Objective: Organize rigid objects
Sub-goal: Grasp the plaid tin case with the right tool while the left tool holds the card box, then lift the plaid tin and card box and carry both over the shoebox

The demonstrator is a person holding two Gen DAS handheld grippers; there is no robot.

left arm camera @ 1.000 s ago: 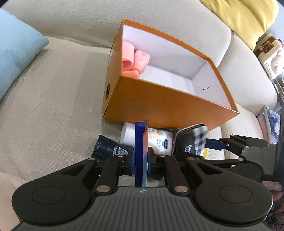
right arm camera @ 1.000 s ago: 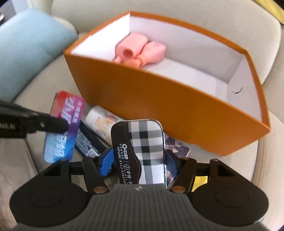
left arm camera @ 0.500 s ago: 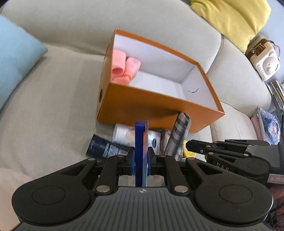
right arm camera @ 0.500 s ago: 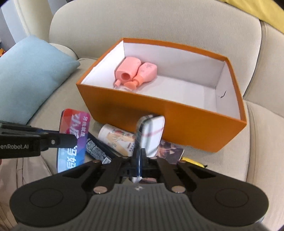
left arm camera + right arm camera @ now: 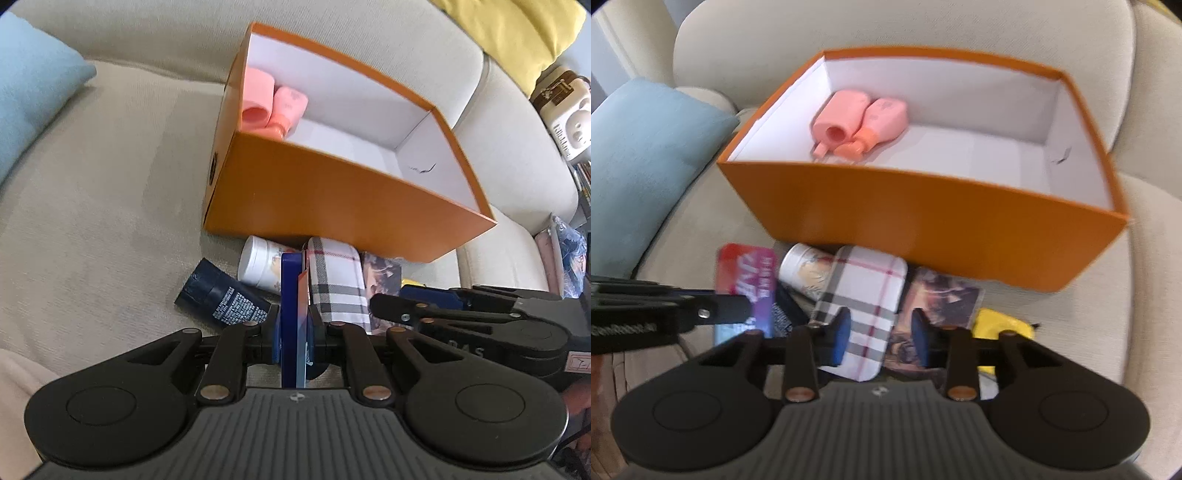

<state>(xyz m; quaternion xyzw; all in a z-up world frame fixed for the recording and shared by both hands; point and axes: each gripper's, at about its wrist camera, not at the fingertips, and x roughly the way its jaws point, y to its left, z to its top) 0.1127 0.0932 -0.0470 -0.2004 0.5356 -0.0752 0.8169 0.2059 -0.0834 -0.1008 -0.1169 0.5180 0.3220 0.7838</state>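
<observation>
An orange box with a white inside sits on the sofa and holds two pink bottles; both show in the right wrist view, inside the box. My left gripper is shut on a flat blue card, held edge-on; the card's red and purple face shows in the right wrist view. My right gripper is open above a plaid case that lies flat in front of the box. The case also shows in the left wrist view.
In front of the box lie a white tube, a dark blue tube, a picture card and a yellow item. A light blue cushion is at the left. A yellow cushion lies on the sofa back.
My right gripper let go of the plaid case and opened; the case now lies flat on the sofa. My left gripper keeps hold of the card and has moved closer to the box.
</observation>
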